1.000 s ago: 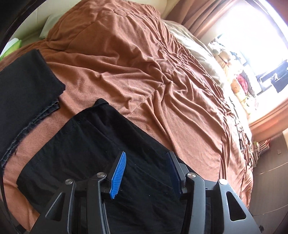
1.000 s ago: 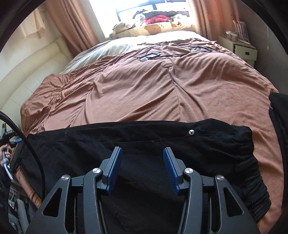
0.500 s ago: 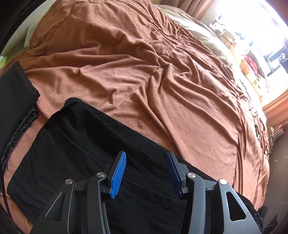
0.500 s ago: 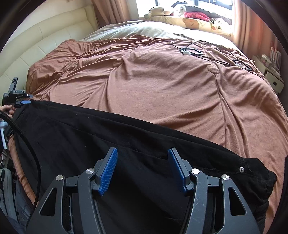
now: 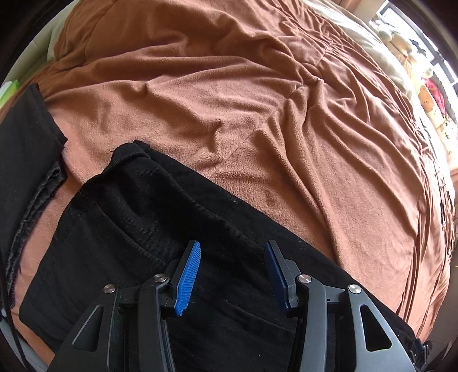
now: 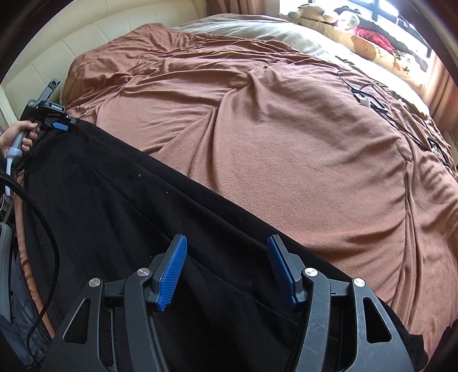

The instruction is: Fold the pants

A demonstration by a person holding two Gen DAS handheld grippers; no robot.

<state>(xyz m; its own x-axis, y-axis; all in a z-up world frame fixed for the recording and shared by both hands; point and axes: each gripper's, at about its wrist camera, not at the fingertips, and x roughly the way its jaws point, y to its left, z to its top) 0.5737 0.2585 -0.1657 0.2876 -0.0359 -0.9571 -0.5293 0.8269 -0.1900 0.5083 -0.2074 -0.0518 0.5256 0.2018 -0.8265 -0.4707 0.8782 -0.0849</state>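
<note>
Black pants [image 5: 143, 229] lie stretched across the near side of a brown blanket [image 5: 257, 114]. Their leg end, with a raised corner [image 5: 134, 148], points toward the upper left in the left wrist view. My left gripper [image 5: 232, 249] hovers open just above the leg fabric, and nothing sits between its blue pads. Over the middle of the pants [image 6: 128, 206] my right gripper [image 6: 226, 243] also stands open and tilted down, holding nothing. The right wrist view shows the left gripper [image 6: 57, 124] at the far left in a person's hand [image 6: 17, 137], by the pants' end. The waistband is out of view.
A second dark folded garment [image 5: 25, 143] lies left of the pants. Thin cables [image 6: 369, 100] run over the far side of the blanket. A cream headboard [image 6: 86, 34] is at the upper left, and stuffed toys [image 6: 343, 20] line the window.
Both grippers dropped closer to the pants. The right one slid left along them, away from the waistband, rolled, and its jaws widened a little. The left jaws kept their gap.
</note>
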